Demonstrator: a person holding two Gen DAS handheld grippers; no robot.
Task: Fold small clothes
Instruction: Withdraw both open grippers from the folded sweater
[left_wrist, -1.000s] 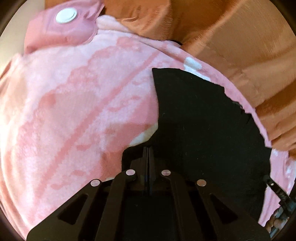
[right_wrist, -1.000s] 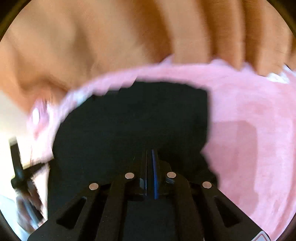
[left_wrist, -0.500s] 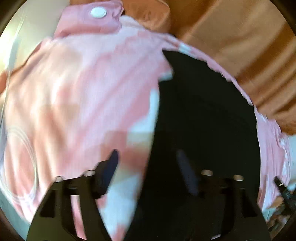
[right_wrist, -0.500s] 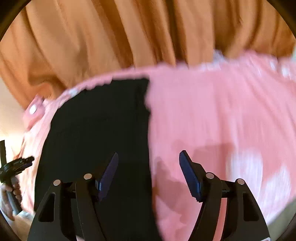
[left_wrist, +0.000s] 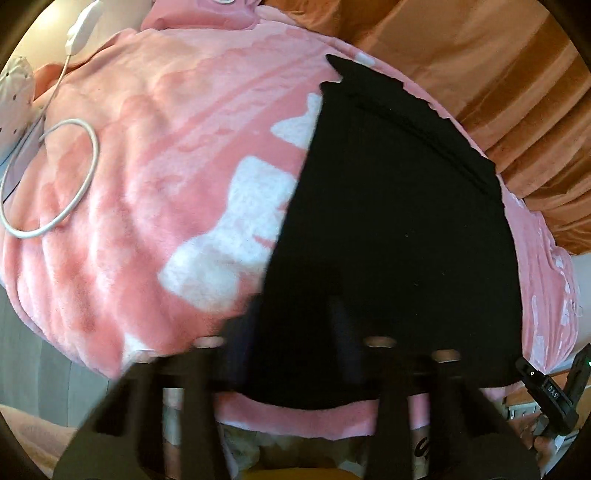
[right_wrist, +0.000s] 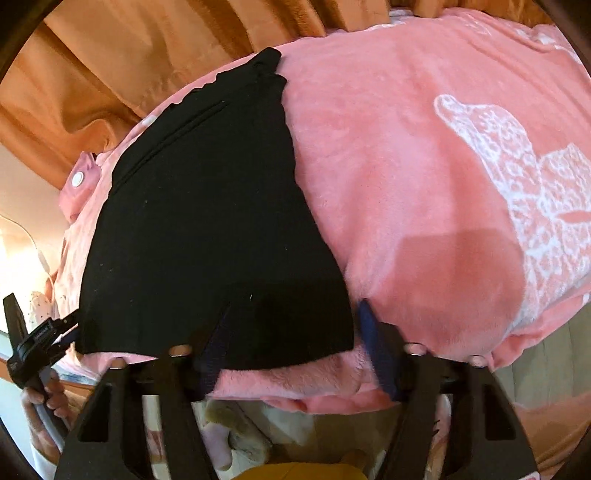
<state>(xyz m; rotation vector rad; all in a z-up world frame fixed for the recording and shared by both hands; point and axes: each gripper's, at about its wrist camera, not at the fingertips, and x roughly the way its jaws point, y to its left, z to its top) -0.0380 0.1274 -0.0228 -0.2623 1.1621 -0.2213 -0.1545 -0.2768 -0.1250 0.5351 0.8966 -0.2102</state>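
A black garment (left_wrist: 399, 221) lies flat on a pink plush blanket (left_wrist: 166, 147), with its long edge toward an orange curtain. My left gripper (left_wrist: 295, 314) is blurred over the garment's near left edge. Its jaws are closing but the fingers still stand apart, with black cloth under them. In the right wrist view the same garment (right_wrist: 207, 221) fills the left half. My right gripper (right_wrist: 295, 325) straddles its near right corner. Its jaws are also closing, and the dark pads (right_wrist: 369, 325) do not press the cloth. A hand holds each gripper.
An orange curtain (left_wrist: 480, 74) hangs behind the bed. A white cable loop (left_wrist: 51, 181) and its plug (left_wrist: 83, 22) lie on the blanket's left side. A pink flap with a white snap (right_wrist: 77, 179) sits at the far left. The blanket's near edge drops off just below the grippers.
Both grippers were shut on black cloth further in, then opened and drew back to the garment's near edge. The garment now lies flat, and both sets of jaws have narrowed since half a second ago.
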